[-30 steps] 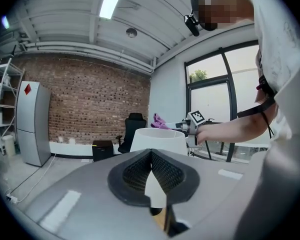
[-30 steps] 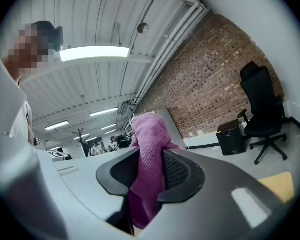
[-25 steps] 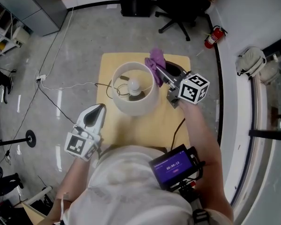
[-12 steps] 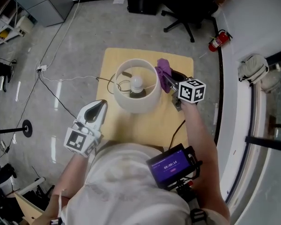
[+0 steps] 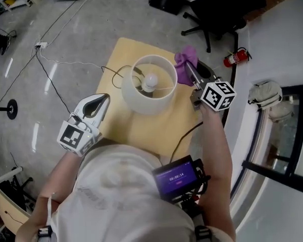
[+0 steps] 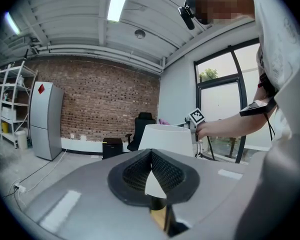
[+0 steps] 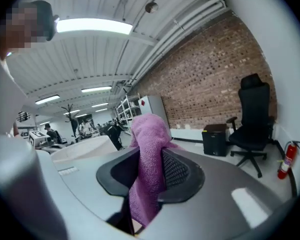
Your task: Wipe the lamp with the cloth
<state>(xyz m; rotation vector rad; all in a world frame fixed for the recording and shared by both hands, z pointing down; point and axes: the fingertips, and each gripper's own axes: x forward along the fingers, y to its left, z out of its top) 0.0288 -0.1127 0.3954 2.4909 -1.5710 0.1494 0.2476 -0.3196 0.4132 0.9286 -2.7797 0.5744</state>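
Cloth (image 5: 184,62) clamped in right gripper (image 5: 190,70), just beside lamp (image 5: 146,102) shade on table (image 5: 123,49); left gripper (image 5: 99,102) closed, empty. Advisable: press lightly, sweep round the shade, avoid tipping.

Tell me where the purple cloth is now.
In the head view, the purple cloth is clamped in the right gripper, just right of the lamp shade.

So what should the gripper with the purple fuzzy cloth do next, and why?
Probably push the purple fuzzy cloth sideways onto the white round lampshade and slide it along the wall. The right gripper is clamped on the cloth, which sits right beside the shade's rim; whether it touches, I cannot tell.
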